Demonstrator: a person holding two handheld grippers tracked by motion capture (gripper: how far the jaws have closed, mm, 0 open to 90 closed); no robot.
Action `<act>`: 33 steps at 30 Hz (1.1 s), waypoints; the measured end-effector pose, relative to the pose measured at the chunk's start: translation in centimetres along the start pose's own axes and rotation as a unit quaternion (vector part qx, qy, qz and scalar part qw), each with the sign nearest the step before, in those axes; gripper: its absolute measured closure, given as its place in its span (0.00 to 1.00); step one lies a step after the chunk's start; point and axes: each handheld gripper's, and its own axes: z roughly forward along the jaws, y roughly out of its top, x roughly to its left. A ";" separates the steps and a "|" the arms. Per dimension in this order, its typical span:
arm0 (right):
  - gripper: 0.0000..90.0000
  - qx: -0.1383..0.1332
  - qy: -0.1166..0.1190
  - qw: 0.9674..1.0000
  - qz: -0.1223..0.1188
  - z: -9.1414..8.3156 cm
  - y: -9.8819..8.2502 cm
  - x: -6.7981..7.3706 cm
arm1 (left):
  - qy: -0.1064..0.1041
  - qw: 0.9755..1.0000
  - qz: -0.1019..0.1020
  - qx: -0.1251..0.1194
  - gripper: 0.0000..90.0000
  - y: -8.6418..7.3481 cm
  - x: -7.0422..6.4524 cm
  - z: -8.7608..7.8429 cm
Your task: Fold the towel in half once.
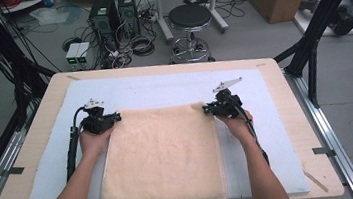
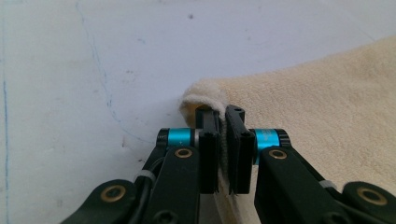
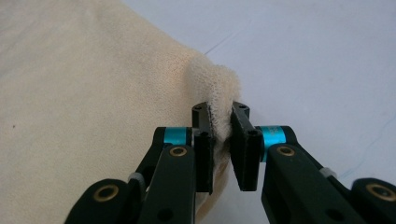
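The pale wooden table [image 1: 34, 146] carried a light blue mat [image 1: 163, 88], and on it the cream terry towel [image 1: 163, 151] ran lengthwise from the far side toward the person, its near end draped over the table edge. Bare mat lay open beyond. Up close, the left gripper [image 2: 223, 140] pinched the far-left corner, and the right gripper [image 3: 223, 140] was clamped on the bunched far-right corner.
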 end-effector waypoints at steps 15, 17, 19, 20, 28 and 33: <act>0.81 -0.029 -0.060 0.998 0.022 -0.1 4.6 -2.4 | 0.026 0.999 0.029 -0.037 0.90 6.6 0.2 0.2; 0.72 -0.020 -0.054 0.997 0.041 0.2 4.0 -2.9 | 0.021 0.999 0.037 -0.028 0.85 6.4 0.3 0.5; 0.68 -0.018 -0.039 0.997 0.057 0.1 3.5 -3.3 | 0.015 0.999 0.043 -0.024 0.81 6.1 0.5 0.4; 0.67 -0.018 -0.039 0.997 0.057 0.1 3.3 -3.3 | 0.014 0.999 0.039 -0.029 0.81 5.9 0.6 0.3; 0.58 -0.040 -0.018 0.999 0.030 -1.9 1.5 -2.1 | -0.027 0.998 0.038 -0.044 0.71 4.3 0.8 -2.3; 0.52 -0.059 0.019 0.998 0.008 -3.4 0.4 0.1 | -0.072 0.994 0.054 -0.060 0.65 3.3 -0.1 -4.8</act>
